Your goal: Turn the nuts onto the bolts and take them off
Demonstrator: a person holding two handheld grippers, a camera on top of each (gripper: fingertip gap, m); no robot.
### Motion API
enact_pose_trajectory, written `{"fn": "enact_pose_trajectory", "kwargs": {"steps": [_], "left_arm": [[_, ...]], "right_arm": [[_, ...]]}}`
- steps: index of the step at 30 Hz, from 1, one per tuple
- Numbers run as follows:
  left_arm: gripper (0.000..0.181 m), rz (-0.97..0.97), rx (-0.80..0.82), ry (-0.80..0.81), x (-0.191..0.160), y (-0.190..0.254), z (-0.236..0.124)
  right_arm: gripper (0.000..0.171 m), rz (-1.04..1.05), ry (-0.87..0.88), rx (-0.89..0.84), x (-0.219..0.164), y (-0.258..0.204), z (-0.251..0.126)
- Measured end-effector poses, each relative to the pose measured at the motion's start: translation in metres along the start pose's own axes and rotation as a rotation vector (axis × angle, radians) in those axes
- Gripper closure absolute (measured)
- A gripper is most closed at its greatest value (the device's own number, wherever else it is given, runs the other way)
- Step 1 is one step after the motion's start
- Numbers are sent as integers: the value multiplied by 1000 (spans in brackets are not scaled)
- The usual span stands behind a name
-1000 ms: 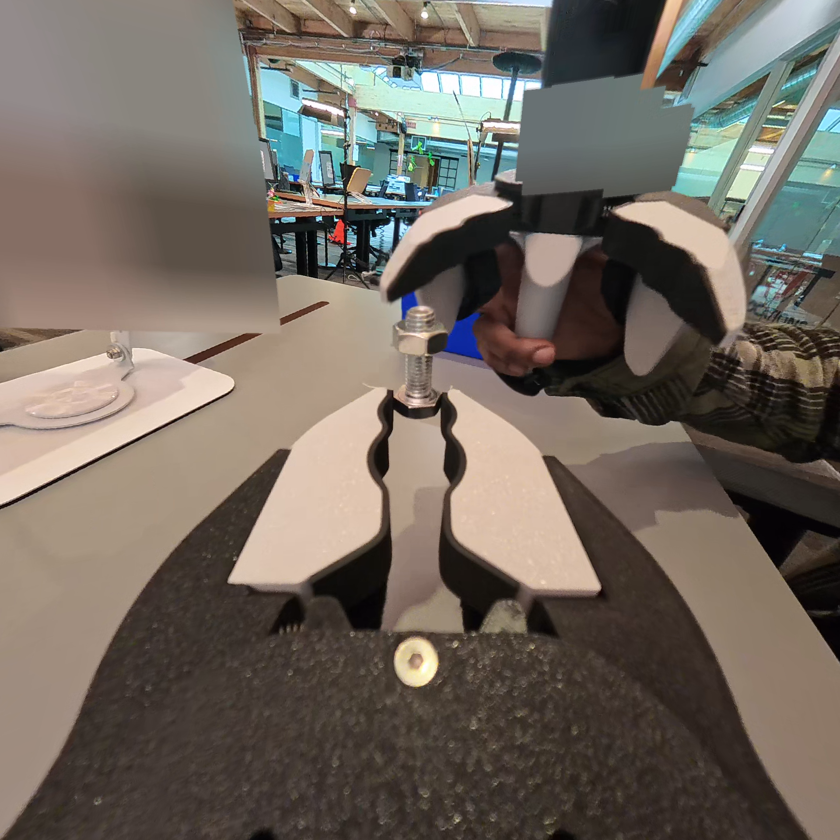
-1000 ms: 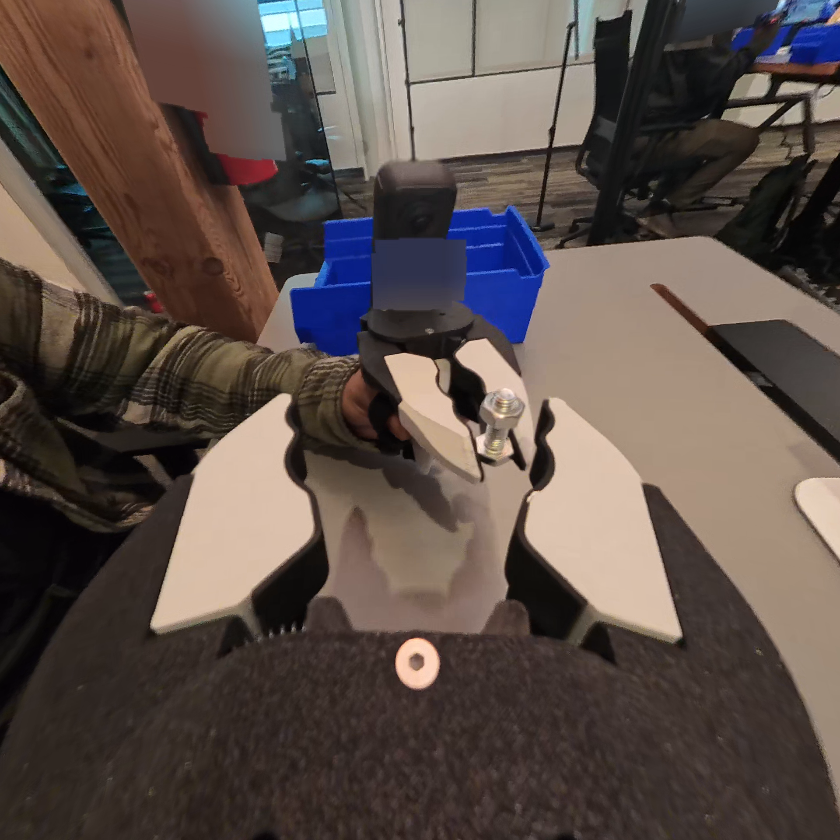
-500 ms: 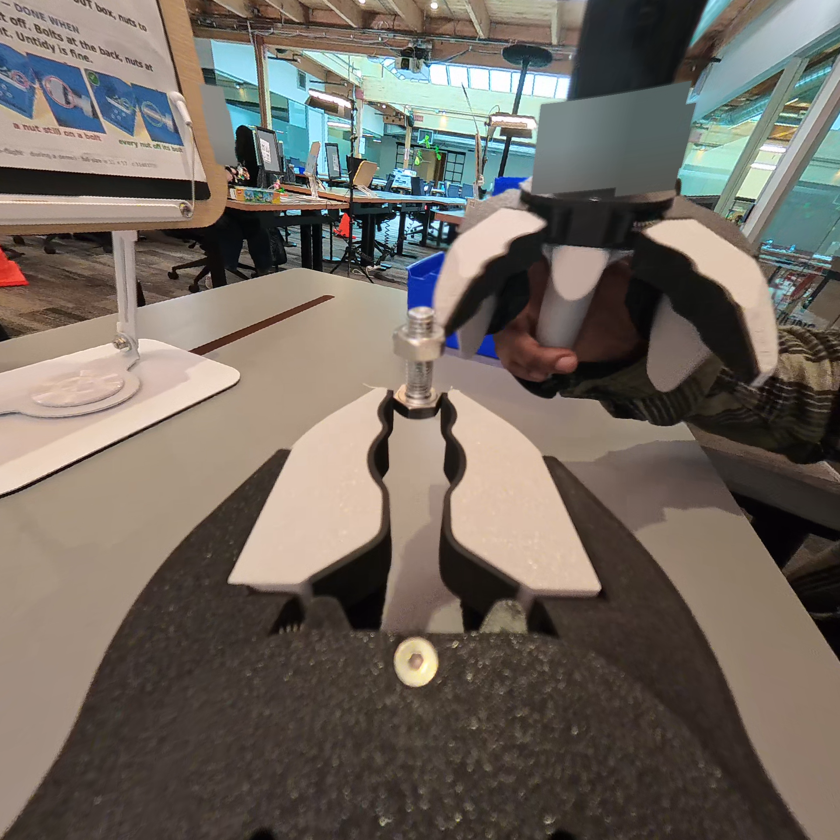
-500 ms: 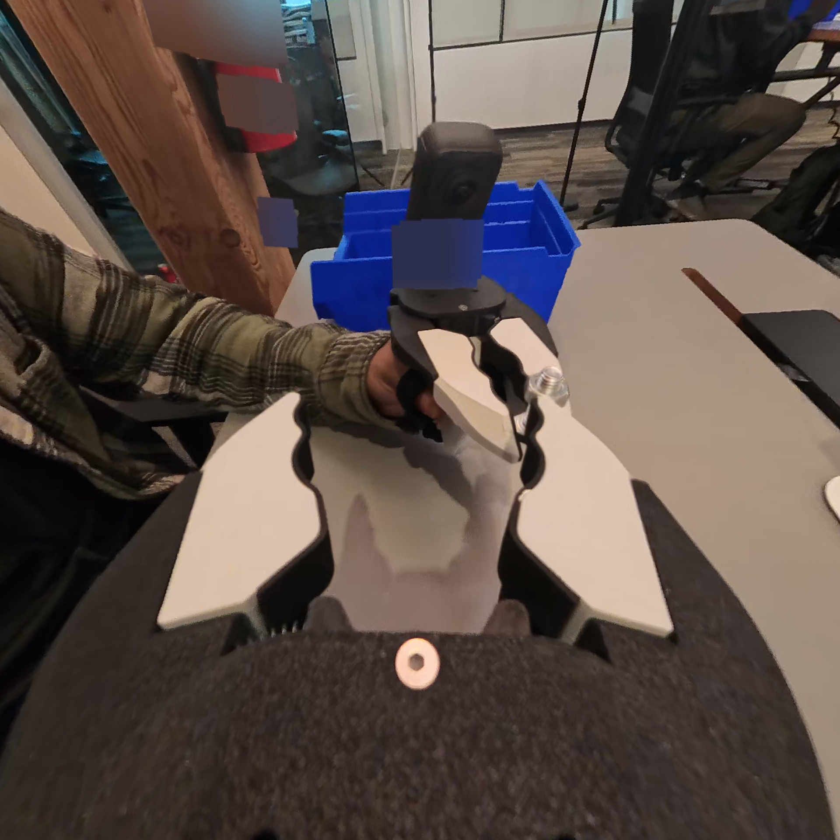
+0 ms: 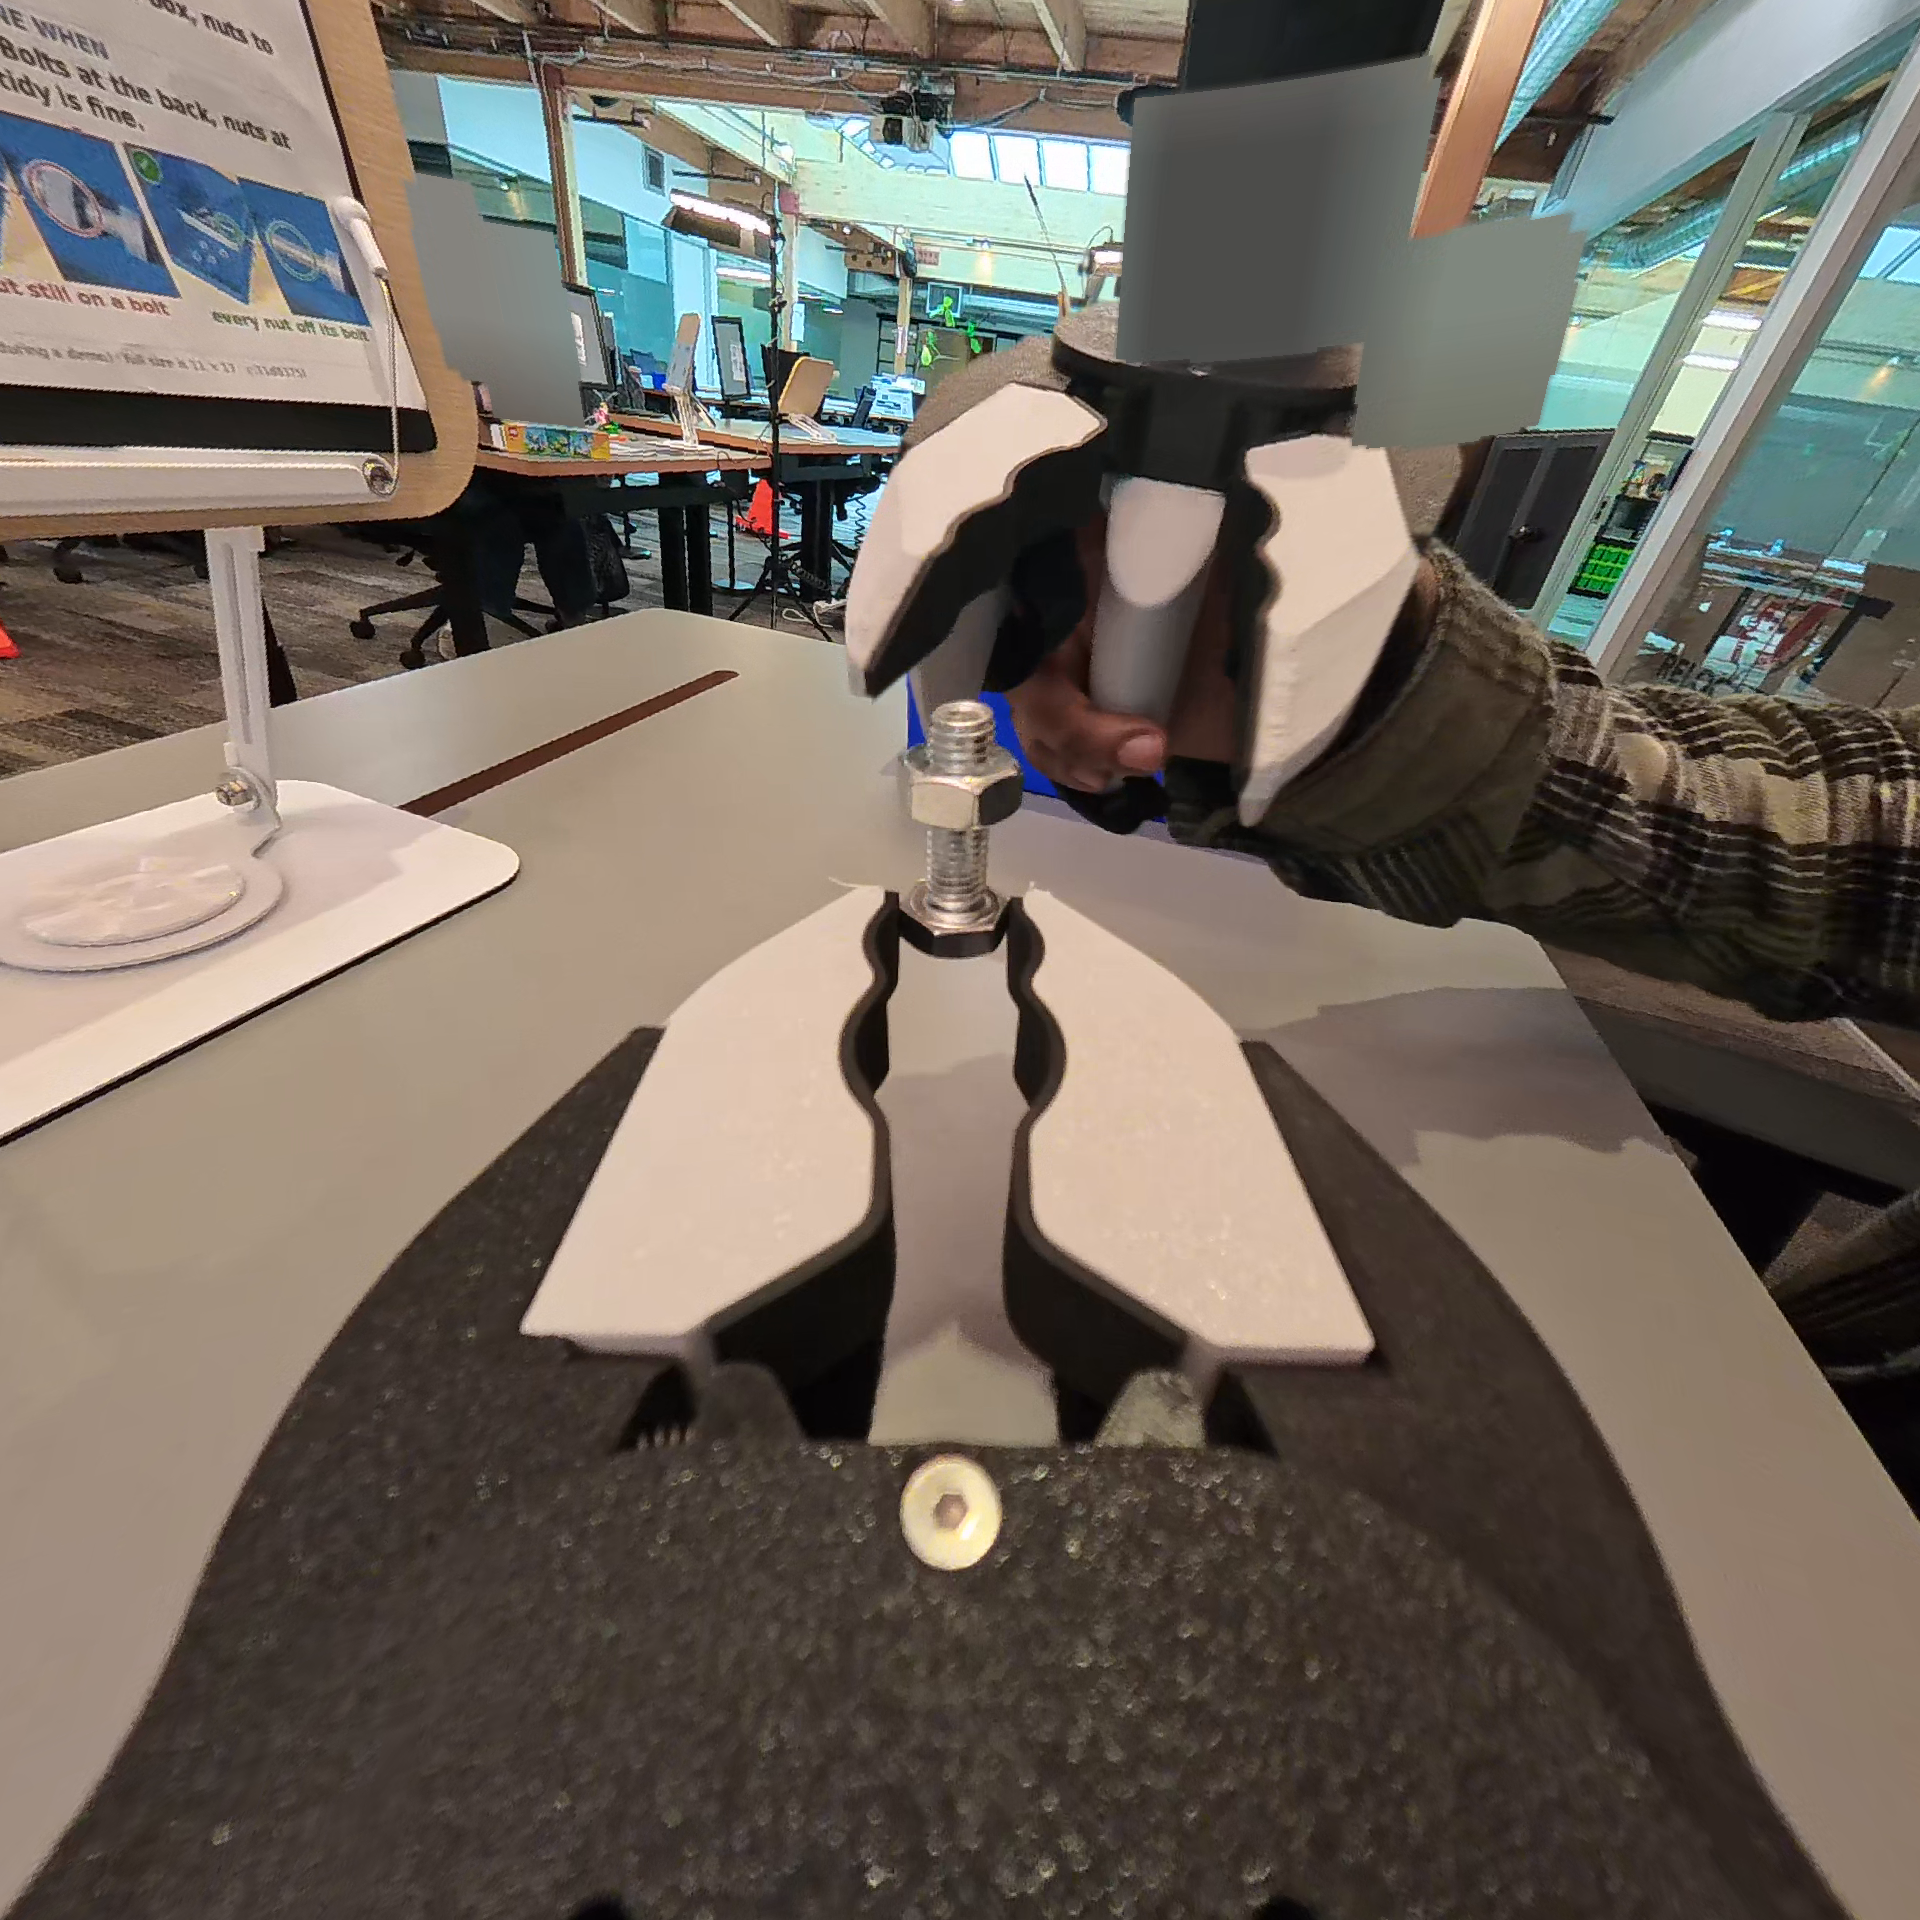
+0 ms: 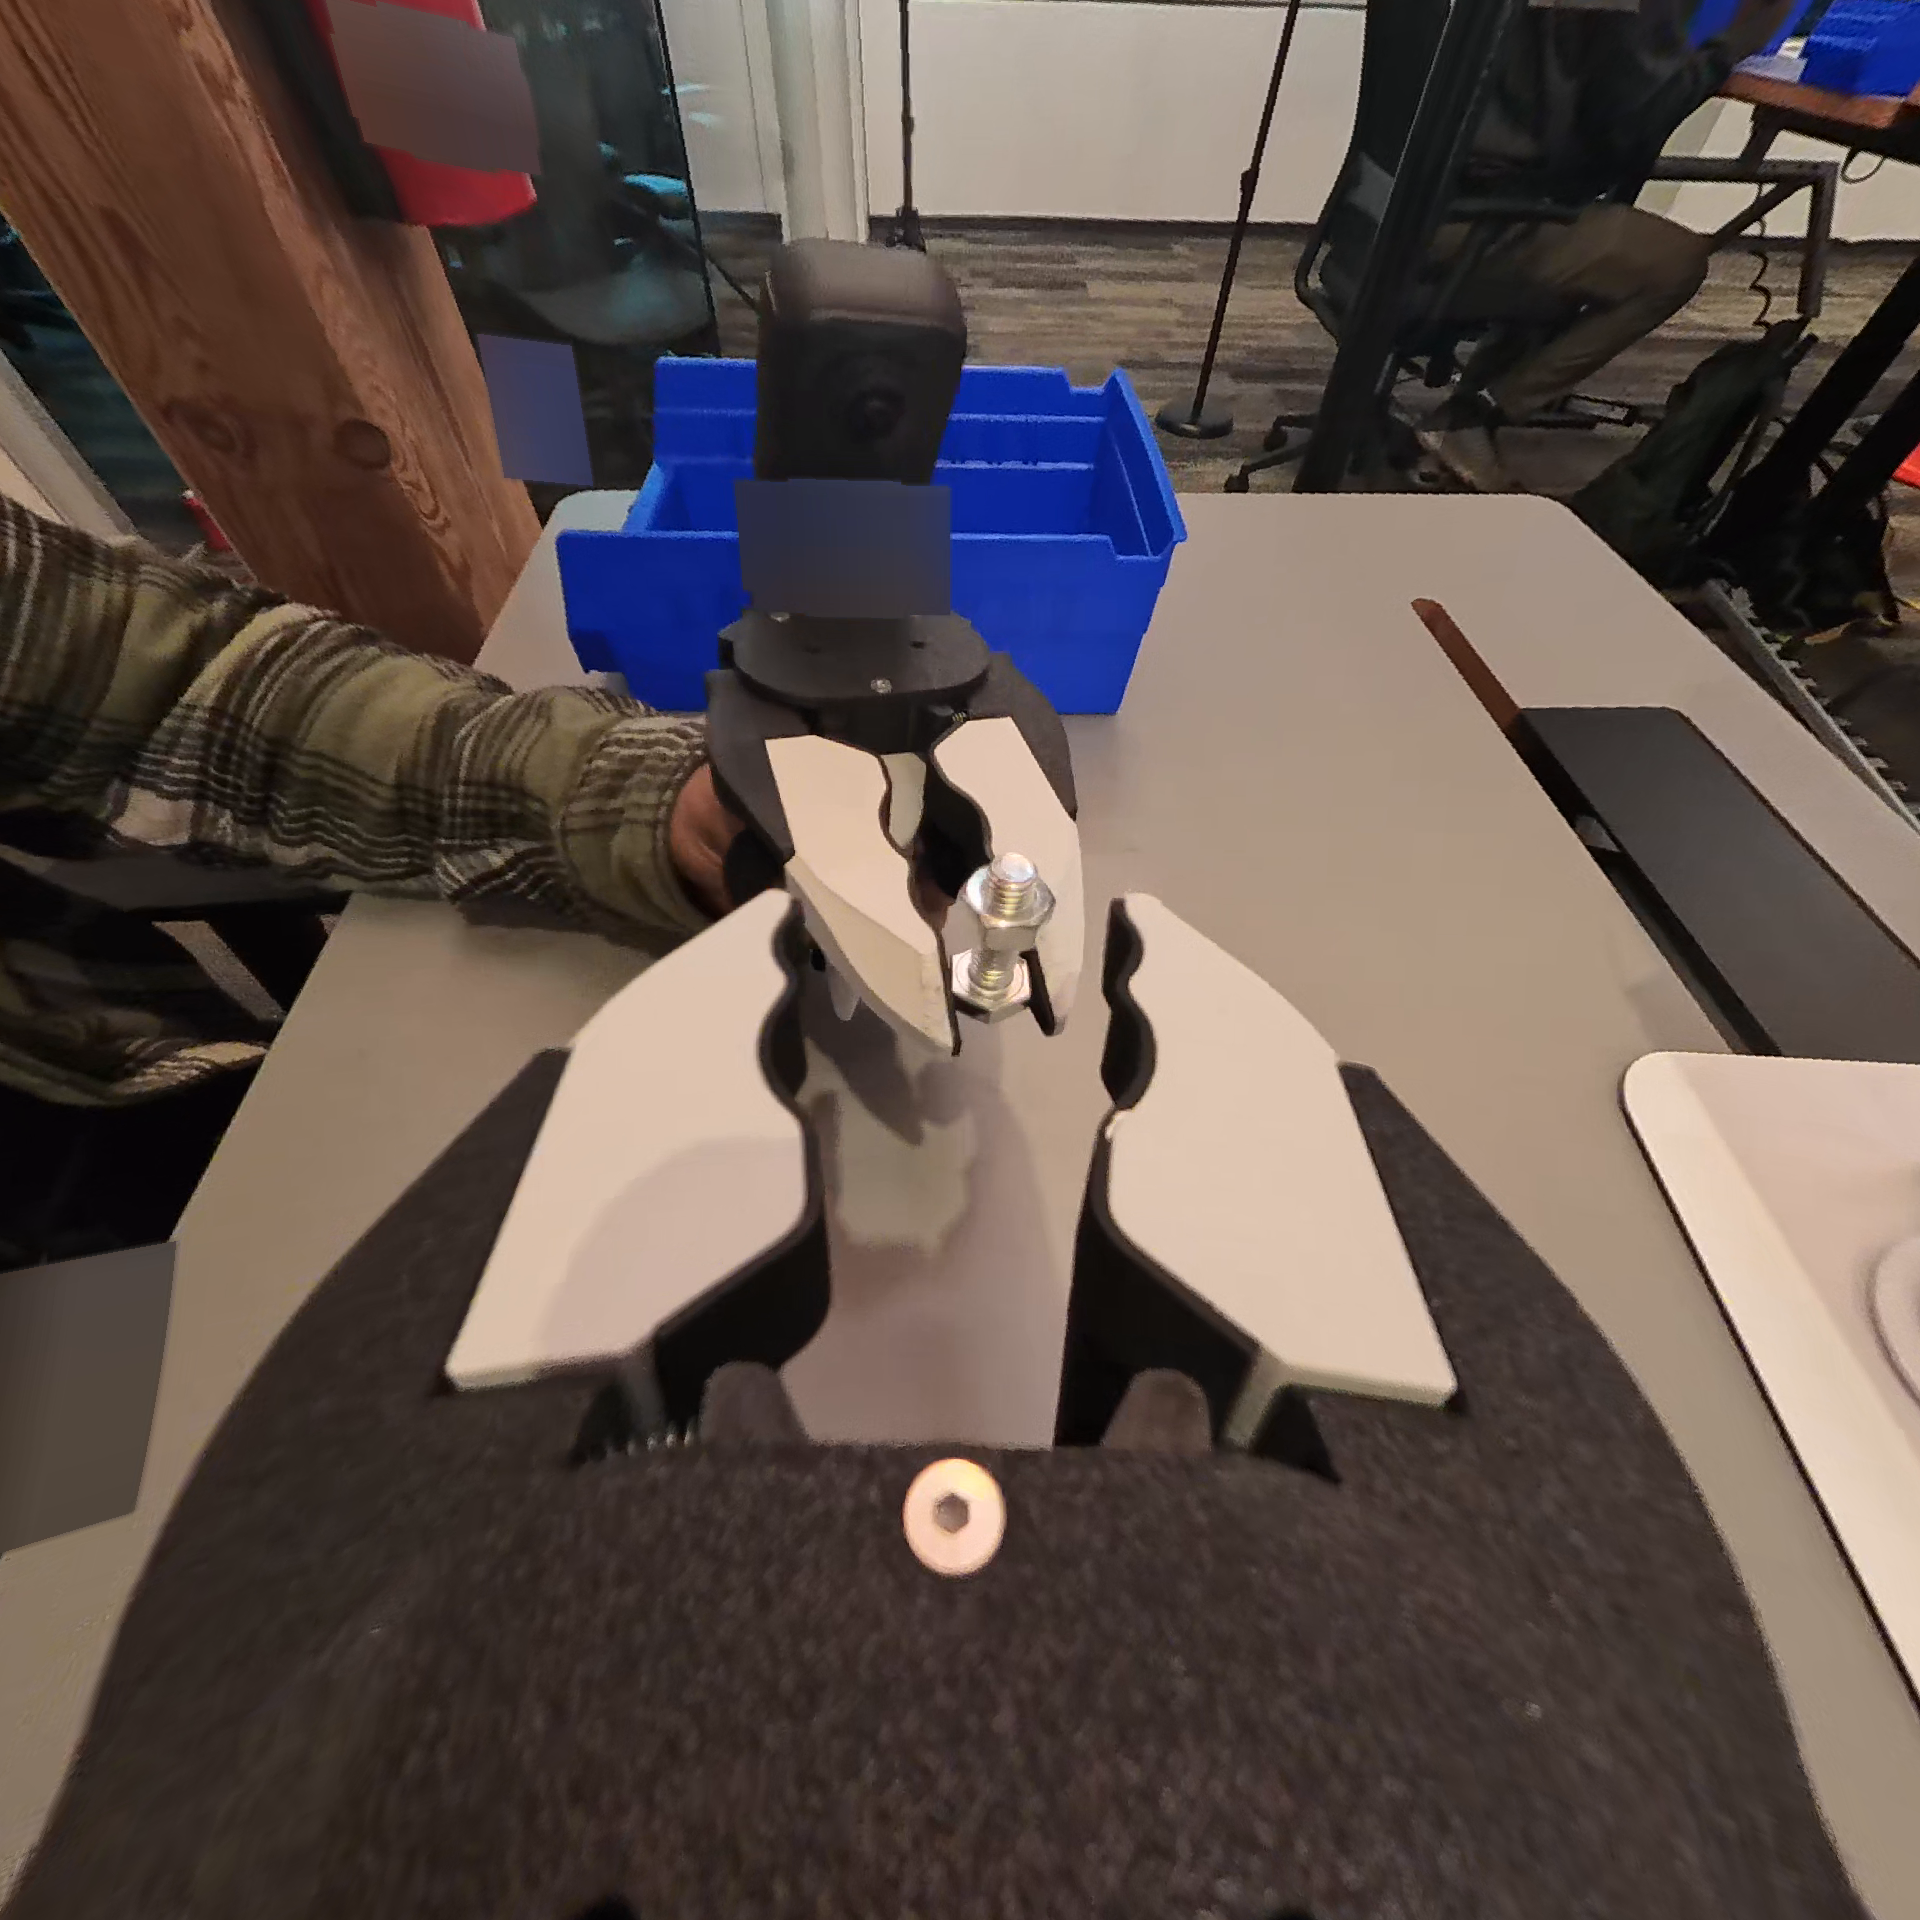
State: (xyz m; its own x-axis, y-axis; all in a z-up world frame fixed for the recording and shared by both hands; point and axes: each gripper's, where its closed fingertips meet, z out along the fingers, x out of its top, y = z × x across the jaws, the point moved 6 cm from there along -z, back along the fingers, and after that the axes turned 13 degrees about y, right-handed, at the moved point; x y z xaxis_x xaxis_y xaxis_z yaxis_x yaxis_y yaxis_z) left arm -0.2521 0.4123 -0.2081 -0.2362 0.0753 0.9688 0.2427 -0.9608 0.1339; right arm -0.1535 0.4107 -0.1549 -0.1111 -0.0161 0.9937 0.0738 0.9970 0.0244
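My left gripper (image 5: 951, 920) is shut on the hex head of a silver bolt (image 5: 958, 862) and holds it upright, threads up. A silver nut (image 5: 962, 787) sits on the thread near the top. My right gripper (image 5: 1070, 717) is open and hovers just behind and above the bolt, its left finger close over the bolt tip. In the right wrist view the bolt (image 6: 995, 966) and nut (image 6: 1008, 912) stand between my open right gripper's fingertips (image 6: 951, 961), held by the left gripper (image 6: 992, 1013) facing me.
A blue plastic bin (image 6: 1049, 582) stands at the far table edge. A white stand base (image 5: 208, 914) with a sign board (image 5: 187, 239) is at the left. A black mat (image 6: 1714, 862) lies on the grey table (image 6: 1299, 790). A wooden post (image 6: 239, 312) is behind. Less than 4 cm separates the two grippers' tips.
My right gripper has come closer and dropped toward the bolt, so the bolt now lies between its open fingers. The left gripper has kept hold of the bolt head.
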Motion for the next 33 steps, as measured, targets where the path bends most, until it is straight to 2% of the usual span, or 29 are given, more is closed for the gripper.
{"fn": "enact_pose_trajectory", "kwargs": {"steps": [11,17,24,29,33], "left_arm": [[162,12,-14,-18,-1,3,2],[162,19,-19,-28,-2,5,3],[162,16,-43,-11,1,8,5],[162,14,-59,-20,1,11,6],[160,-18,-66,-8,2,10,6]], "right_arm": [[133,3,-29,27,-4,6,7],[151,2,-70,44,-7,7,14],[152,-30,-66,24,-2,2,8],[152,-11,-3,-65,13,1,-30],[152,0,8,-271,34,13,-107]]}}
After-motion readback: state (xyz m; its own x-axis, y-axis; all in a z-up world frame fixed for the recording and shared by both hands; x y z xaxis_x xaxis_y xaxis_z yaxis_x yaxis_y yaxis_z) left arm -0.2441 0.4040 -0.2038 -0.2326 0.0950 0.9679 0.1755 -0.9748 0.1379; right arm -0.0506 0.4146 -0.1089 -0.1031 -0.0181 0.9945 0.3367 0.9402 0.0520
